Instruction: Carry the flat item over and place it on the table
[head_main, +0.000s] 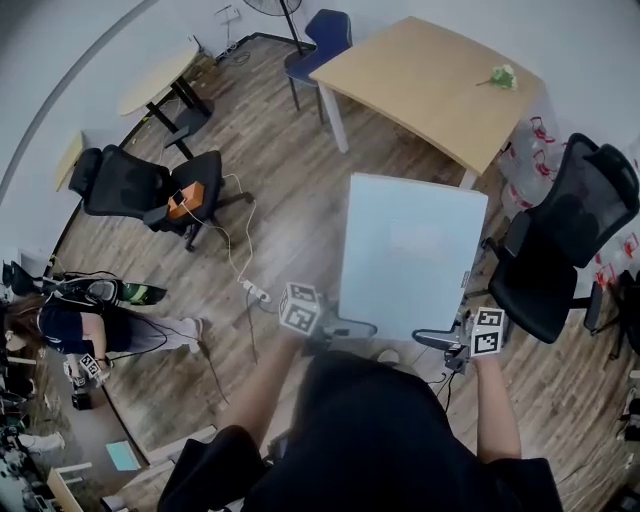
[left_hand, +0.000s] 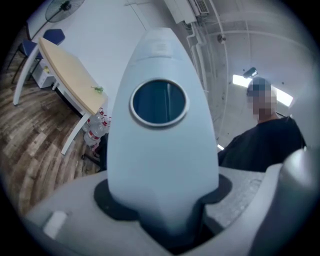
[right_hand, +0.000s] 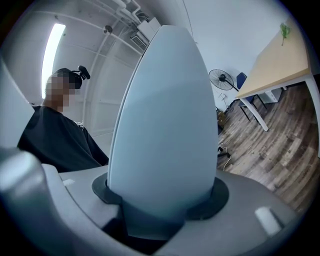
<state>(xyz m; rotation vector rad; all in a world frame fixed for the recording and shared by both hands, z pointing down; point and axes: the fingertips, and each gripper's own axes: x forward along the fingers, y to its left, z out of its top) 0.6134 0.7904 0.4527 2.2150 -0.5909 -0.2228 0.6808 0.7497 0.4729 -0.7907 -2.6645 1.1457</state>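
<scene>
Far left, a black office chair (head_main: 130, 185) stands well clear. The wooden floor (head_main: 300, 180) between it and me lies open, crossed only by a white power strip (head_main: 257, 292) and its cable. My left tongs (head_main: 345, 327) pinch the near left corner of the pale blue board (head_main: 410, 255) — my right tongs (head_main: 432, 339) pinch the near right corner. The board hangs roughly flat, long axis running away from me toward the wooden table (head_main: 420, 80), its far edge by the table's near corner. A second black chair (head_main: 560, 240) crowds the board's right edge.
</scene>
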